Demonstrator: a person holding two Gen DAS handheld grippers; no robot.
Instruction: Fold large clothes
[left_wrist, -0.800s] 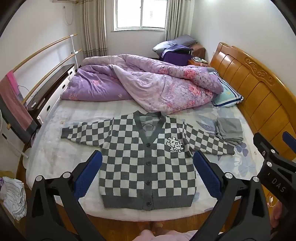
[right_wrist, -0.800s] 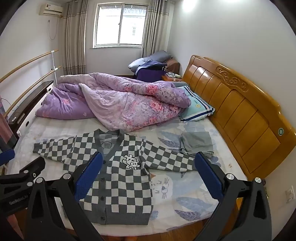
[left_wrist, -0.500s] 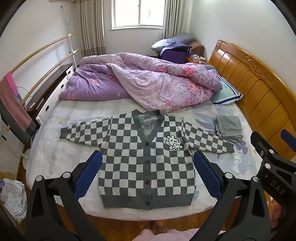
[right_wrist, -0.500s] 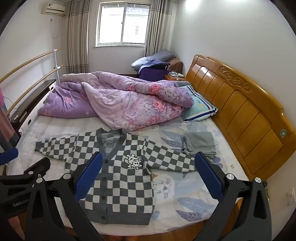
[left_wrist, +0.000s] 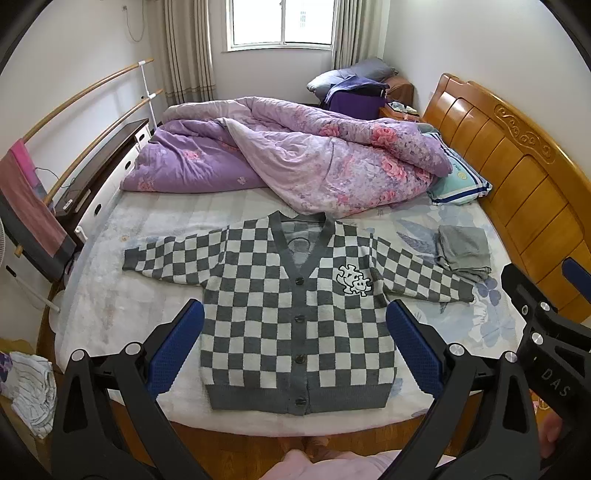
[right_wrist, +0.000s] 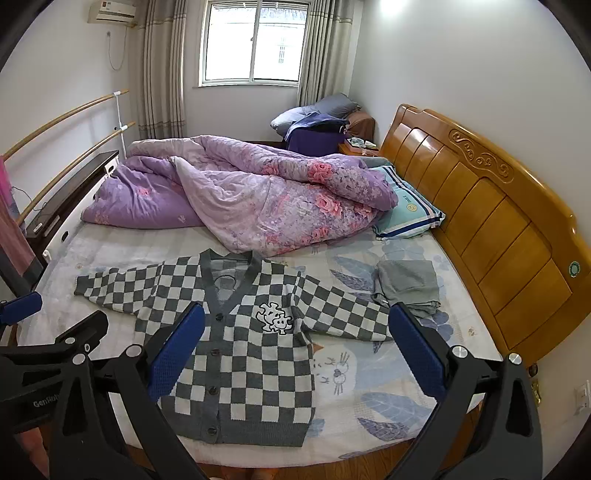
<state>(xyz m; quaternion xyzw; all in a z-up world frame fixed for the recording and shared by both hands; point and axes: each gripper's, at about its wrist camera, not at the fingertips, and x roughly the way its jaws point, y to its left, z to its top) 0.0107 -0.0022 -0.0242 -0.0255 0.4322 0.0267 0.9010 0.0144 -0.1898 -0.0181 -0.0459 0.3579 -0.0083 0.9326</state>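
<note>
A grey-and-white checkered cardigan (left_wrist: 295, 325) is laid flat, front up, on the near part of the bed (left_wrist: 110, 306), approx. centred, w/ its hem at the near mattress edge. It is buttoned down the front; a dark V-neck band, a dark ribbed hem and a white cartoon patch on the chest are seen. Both sleeves are spread out sideways, the one on the headboard side ending just beside a folded grey garment (left_wrist: 463, 251). A rumpled purple floral quilt (left_wrist: 314, 166) is piled behind the collar, touching it or nearly so. The left gripper (left_wrist: 293, 350) is held above the near edge of the bed w/ jaws wide apart, nothing between them; the right gripper (right_wrist: 295, 354) is likewise spread wide and empty, over the cardigan's lower half and sheet. No contact w/ the fabric is seen from either. Vs. the frames 0.8 s ago, the cardigan is unchanged in shape and place; it is framed slightly lower in the right view and slightly higher in the left view, and jaw spread is unchanged.
</note>
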